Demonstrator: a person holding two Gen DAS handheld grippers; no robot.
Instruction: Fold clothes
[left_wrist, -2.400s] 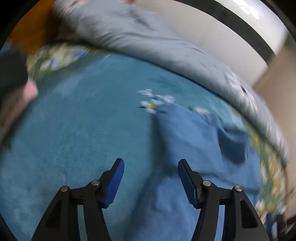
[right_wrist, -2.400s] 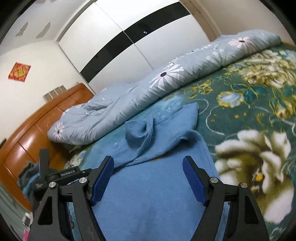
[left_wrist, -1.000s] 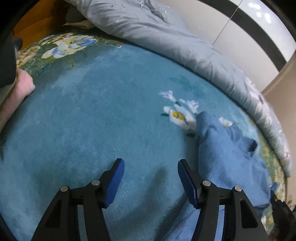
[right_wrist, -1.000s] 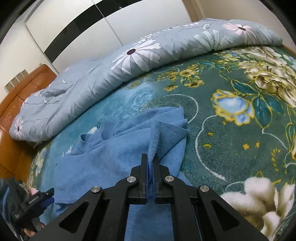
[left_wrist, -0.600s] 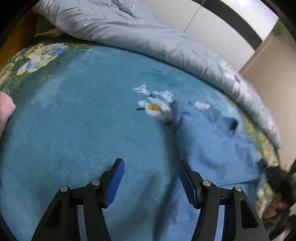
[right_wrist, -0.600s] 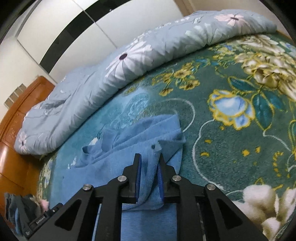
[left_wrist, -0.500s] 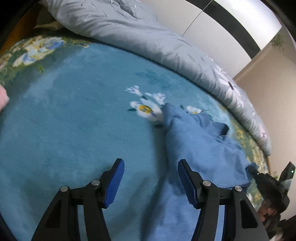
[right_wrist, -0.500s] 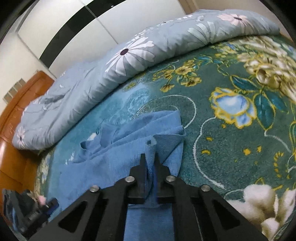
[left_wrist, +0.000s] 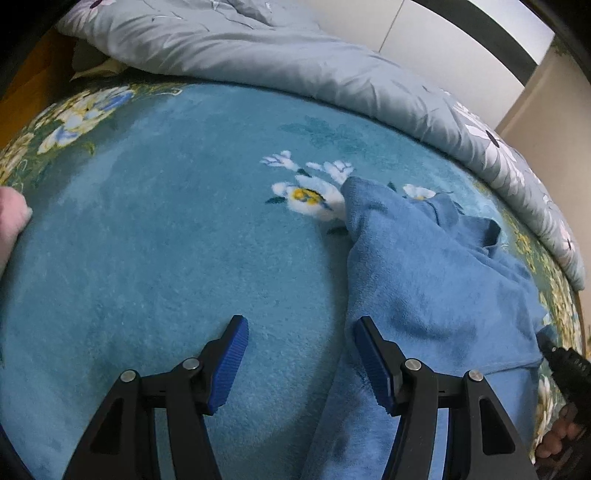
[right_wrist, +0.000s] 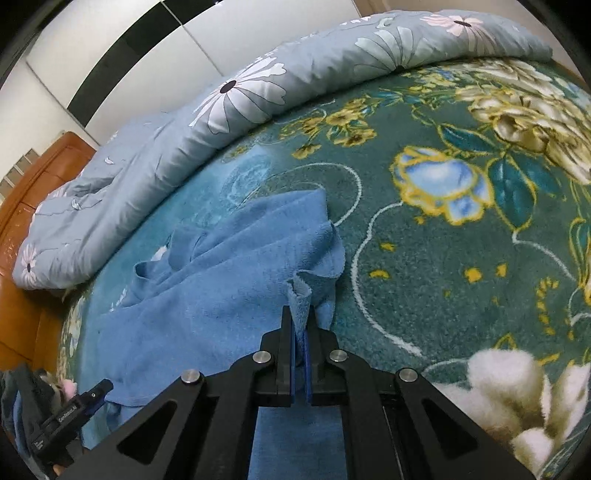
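1. Blue garment (right_wrist: 207, 295), a soft fleecy piece, lies rumpled on the bed's teal floral blanket (right_wrist: 424, 258), with folds bunched toward its far end.
2. Right gripper (right_wrist: 301, 332) has its jaws clenched on a raised edge of the garment; a small flap of the cloth stands up between the blue pads.
3. Left gripper (left_wrist: 297, 362) has its jaws spread wide and released, gripping nothing.
4. Its left pad hangs over bare blanket (left_wrist: 147, 258), and its right pad sits at the near left edge of the garment (left_wrist: 424, 280); whether it touches the cloth cannot be told.
5. In the left wrist view the garment stretches away to the right, its far corner lying just beside a white and yellow flower (left_wrist: 306, 195) woven into the blanket.
6. A grey-blue daisy-print duvet (right_wrist: 240, 92) is heaped along the far side of the bed, well apart from the garment.
7. A wooden headboard (right_wrist: 22, 206) shows at the left edge of the right wrist view.
8. White wardrobe doors (right_wrist: 184, 40) with a black band stand behind the bed.
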